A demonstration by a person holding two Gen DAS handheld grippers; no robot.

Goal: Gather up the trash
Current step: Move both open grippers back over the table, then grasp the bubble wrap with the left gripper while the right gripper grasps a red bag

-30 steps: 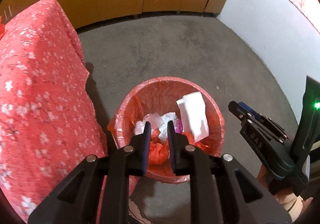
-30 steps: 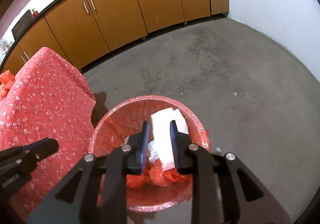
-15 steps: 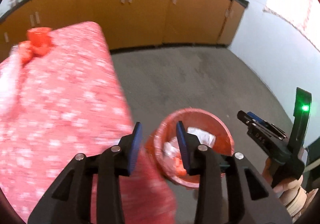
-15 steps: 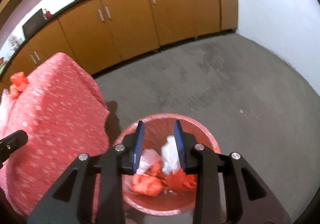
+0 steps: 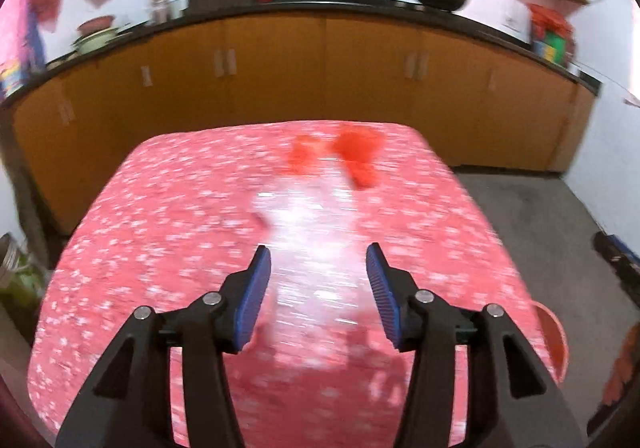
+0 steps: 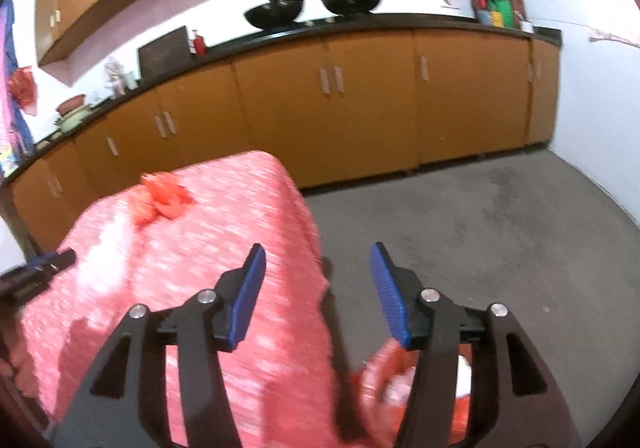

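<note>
We are holding the left tool (image 5: 318,274) above the worktop (image 5: 160,240), which is covered with a pink cloth with small white flowers, and its jaws are opening with nothing between them. The blue pads (image 5: 256,288) are standing clearly apart, and behind the gap we are seeing only the blurred cloth. On the far part of the worktop the trash is lying: some crumpled red pieces (image 5: 354,152) and, just in front of them, a pale whitish piece (image 5: 304,208), which is too blurred to tell what it is. The left tool is pointing towards this trash but is not touching it. We are holding the right tool (image 6: 318,272) over the right edge of the worktop, partly above the grey floor (image 6: 480,228), and its jaws are opening too, with nothing between them. From the right wrist view the red pieces are showing on the far left part of the cloth, well apart from the right tool. The red bin (image 5: 554,340) is standing on the floor beside the right edge of the worktop; in the right wrist view it is low in the picture, partly hidden behind the right finger of the tool, and something white and red is lying inside. Behind the worktop orange cabinets (image 6: 360,108) are running along the wall, with two dark pans (image 6: 312,8) on top.
</note>
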